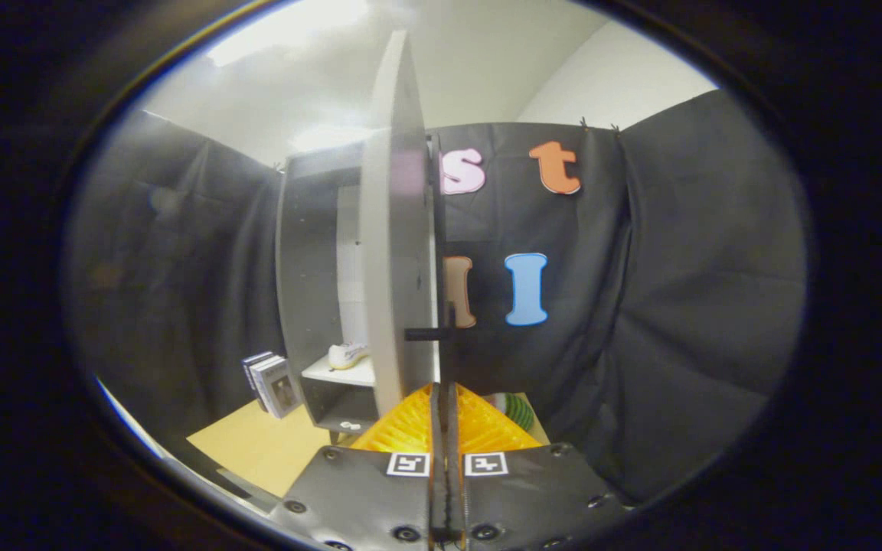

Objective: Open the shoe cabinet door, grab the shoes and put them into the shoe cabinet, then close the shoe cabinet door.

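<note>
The grey shoe cabinet [311, 306] stands ahead and to the left of the fingers, with its door [395, 252] swung open and seen almost edge-on. A short black handle [427, 334] juts from the door just above the fingertips. My gripper [442, 417] is closed on the door's thin lower edge, which runs down between the two fingers. A white shoe [347, 354] lies on the cabinet's white shelf [349, 373], inside the opening left of the door.
A few upright books [271, 383] lean against the cabinet's left side on the yellow surface [257, 451]. A green striped object [519, 409] peeks out just right of the fingers. Black cloth walls close in on the left, behind and on the right.
</note>
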The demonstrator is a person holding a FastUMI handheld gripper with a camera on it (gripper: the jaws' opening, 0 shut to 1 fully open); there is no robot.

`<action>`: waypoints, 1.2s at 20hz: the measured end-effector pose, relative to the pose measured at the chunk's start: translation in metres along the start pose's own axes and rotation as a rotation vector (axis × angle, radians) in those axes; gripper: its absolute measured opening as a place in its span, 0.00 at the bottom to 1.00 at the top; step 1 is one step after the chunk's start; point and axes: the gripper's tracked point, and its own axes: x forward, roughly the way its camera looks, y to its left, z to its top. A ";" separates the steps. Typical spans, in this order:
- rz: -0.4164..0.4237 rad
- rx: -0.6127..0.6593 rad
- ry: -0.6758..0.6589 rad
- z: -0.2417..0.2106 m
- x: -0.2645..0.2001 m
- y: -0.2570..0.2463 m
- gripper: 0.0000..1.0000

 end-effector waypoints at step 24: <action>-0.066 0.135 0.538 -0.393 0.090 0.178 0.35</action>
